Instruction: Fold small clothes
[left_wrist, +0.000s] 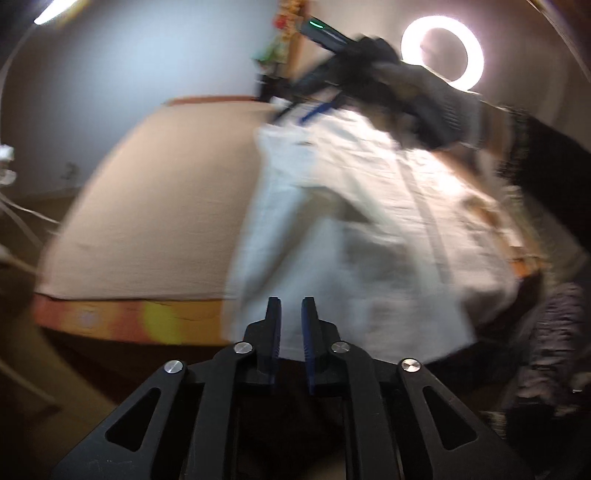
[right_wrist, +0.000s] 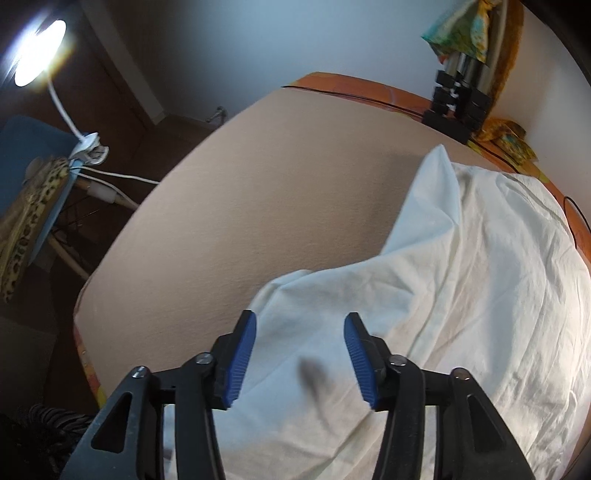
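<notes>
The white garment (right_wrist: 461, 295) lies rumpled across the right part of the bench (right_wrist: 258, 192), which carries a beige covering with an orange edge; one pointed corner of the cloth reaches toward the far side.

The right gripper (right_wrist: 300, 360) is poised low over the near fold of the garment, tilted downward, its blue-padded jaws spread wide with cloth visible between them but nothing clamped. From the left wrist view, the right hand (left_wrist: 436, 107) is seen raised above the far end of the garment, forearm extending in from the right; that view is heavily motion-blurred.

The left gripper (left_wrist: 291, 314) sits at the near edge of the bench, pointing across the garment. Its jaws are nearly together with a narrow gap, and nothing shows between them.

A ring light (left_wrist: 442, 52) glows behind.
</notes>
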